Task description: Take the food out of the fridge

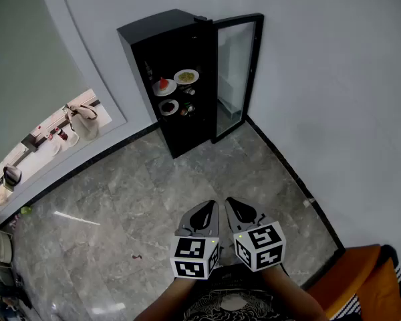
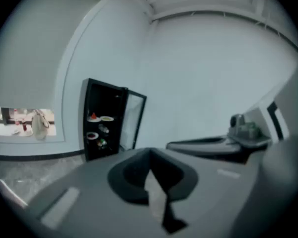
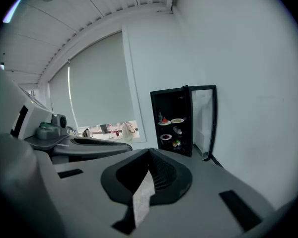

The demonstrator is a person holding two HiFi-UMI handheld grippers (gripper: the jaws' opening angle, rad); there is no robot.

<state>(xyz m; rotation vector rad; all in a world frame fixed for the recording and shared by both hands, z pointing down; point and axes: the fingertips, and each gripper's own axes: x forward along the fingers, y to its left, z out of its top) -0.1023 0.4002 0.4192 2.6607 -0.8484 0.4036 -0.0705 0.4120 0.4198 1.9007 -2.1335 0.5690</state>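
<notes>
A small black fridge (image 1: 162, 45) stands against the far wall, its glass door (image 1: 236, 72) swung open to the right. On its shelves sit a plate with red food (image 1: 164, 86), a plate with yellowish food (image 1: 186, 77), a lower dish (image 1: 168, 107) and small items (image 1: 188, 110). The fridge (image 2: 103, 118) (image 3: 175, 125) appears in both gripper views too. My left gripper (image 1: 200, 215) and right gripper (image 1: 239, 212) hang side by side well short of the fridge. Each is shut, with nothing between its jaws.
Grey marble floor (image 1: 154, 199) stretches between me and the fridge. A low window sill (image 1: 60, 136) at the left holds a bag and small objects. An orange piece of furniture (image 1: 361, 279) is at the bottom right. White walls meet behind the fridge.
</notes>
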